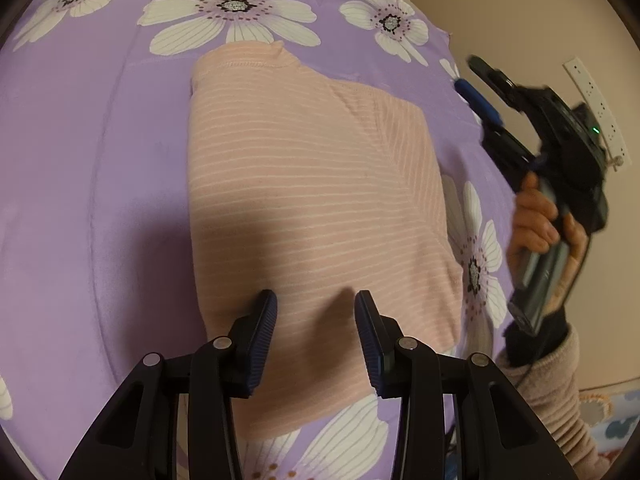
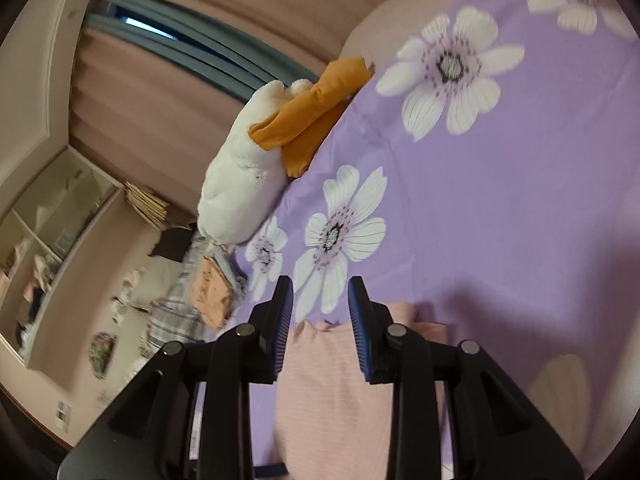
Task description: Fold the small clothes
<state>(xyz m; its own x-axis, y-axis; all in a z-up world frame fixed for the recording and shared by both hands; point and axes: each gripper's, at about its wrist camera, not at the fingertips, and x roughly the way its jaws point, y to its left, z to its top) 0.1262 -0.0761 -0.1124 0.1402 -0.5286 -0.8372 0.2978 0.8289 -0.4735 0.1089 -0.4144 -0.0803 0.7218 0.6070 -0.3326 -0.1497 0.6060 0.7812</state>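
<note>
A pink striped garment [image 1: 304,184] lies folded into a tall block on a purple flowered bedsheet [image 1: 100,168]. My left gripper [image 1: 316,308] is open and empty, its fingertips just above the garment's near part. My right gripper [image 1: 476,80], held in a hand, is raised off the garment's right side and open. In the right wrist view the right gripper [image 2: 320,296] is open and empty above the garment's edge [image 2: 336,392].
A white plush toy [image 2: 244,168] and a folded orange cloth [image 2: 316,112] lie at the bed's far edge. Folded clothes [image 2: 212,292] sit on the floor beside the bed. Shelves [image 2: 48,240] and curtains stand beyond. A white power strip [image 1: 596,108] is on the wall.
</note>
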